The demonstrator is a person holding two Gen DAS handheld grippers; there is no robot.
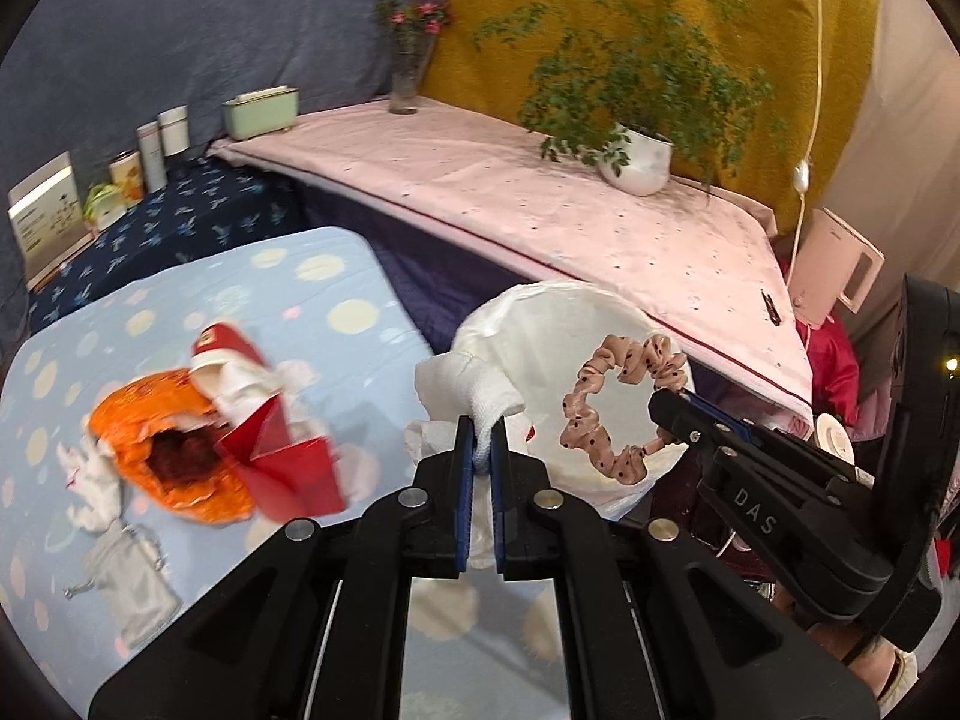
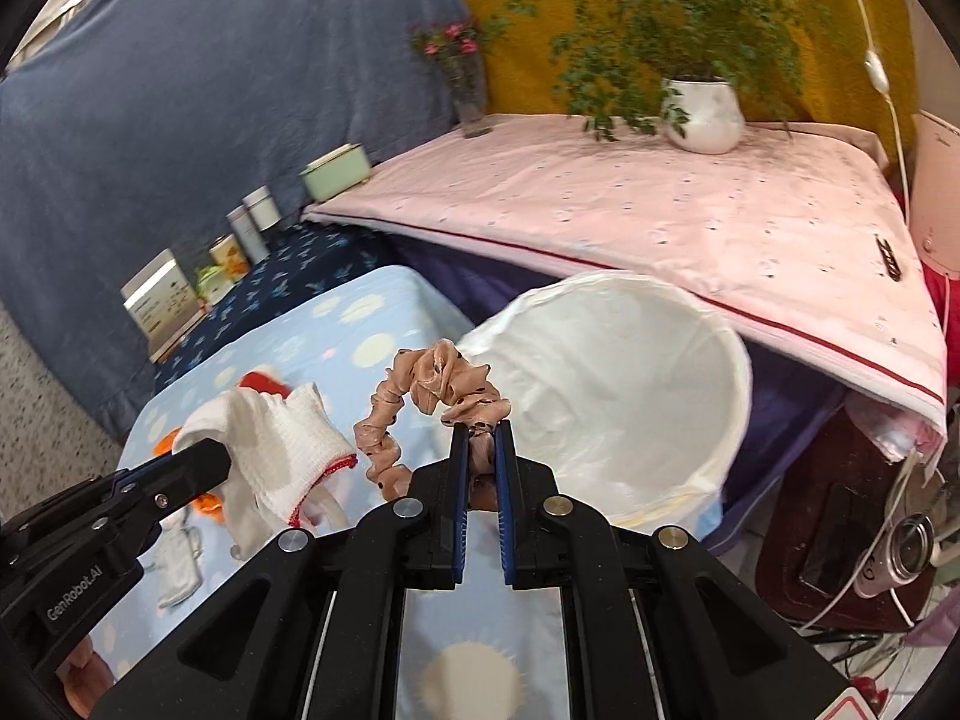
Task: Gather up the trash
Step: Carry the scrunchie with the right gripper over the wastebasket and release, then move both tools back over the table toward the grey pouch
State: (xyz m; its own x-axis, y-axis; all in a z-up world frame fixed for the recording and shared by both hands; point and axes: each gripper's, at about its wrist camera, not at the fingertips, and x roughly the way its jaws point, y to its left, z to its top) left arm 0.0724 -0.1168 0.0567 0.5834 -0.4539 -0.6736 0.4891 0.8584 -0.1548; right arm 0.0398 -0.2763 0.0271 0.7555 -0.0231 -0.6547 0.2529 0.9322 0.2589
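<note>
Both hands loaded — my left gripper (image 1: 482, 441) has its fingers clamped on a white knitted cloth (image 1: 474, 387), my right gripper (image 2: 482, 450) pinches the pink dotted scrunchie (image 2: 420, 405). I'm carrying both toward the white-lined bin (image 2: 624, 372) just ahead, so they can drop straight in. More trash waits on the dotted sheet (image 1: 336, 276) — an orange wrapper (image 1: 150, 408), a red carton (image 1: 288, 462). Lettering on the gripper bodies: "DAS", "GenRobot.AI".

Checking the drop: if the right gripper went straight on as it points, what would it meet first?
Probably the white bin: the right gripper, shut on the pink scrunchie, points toward its near rim, though depth is unclear.
</note>
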